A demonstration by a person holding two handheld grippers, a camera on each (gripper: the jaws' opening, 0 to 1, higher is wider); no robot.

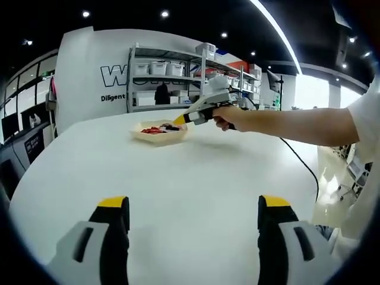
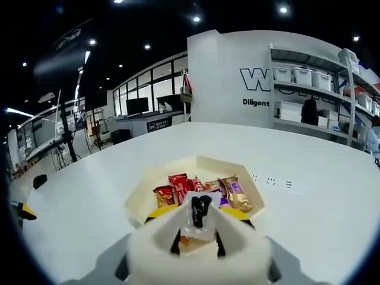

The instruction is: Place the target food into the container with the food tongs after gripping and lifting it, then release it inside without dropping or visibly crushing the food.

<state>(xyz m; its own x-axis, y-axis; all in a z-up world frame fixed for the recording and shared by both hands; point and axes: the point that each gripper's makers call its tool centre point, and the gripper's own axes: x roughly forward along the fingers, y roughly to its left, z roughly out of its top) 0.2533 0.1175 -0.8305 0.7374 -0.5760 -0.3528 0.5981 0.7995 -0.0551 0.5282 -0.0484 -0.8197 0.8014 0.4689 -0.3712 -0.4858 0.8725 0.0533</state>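
Left gripper (image 1: pixel 193 221): jaws spread wide over the bare white table (image 1: pixel 178 178).
Right gripper (image 2: pixel 199 221): pinched a clear-wrapped dark snack (image 2: pixel 199 212), just above the near rim of the cream tray (image 2: pixel 142 193).
Tray contents: red and purple packets (image 2: pixel 202 189).

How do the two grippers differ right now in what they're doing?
The left gripper has its jaws wide apart with nothing between them; the right gripper has its jaws close around a small clear packet. The left gripper sits back at the near part of the table; the right gripper is reached out over the tray of snacks. Both have yellow-tipped jaws.
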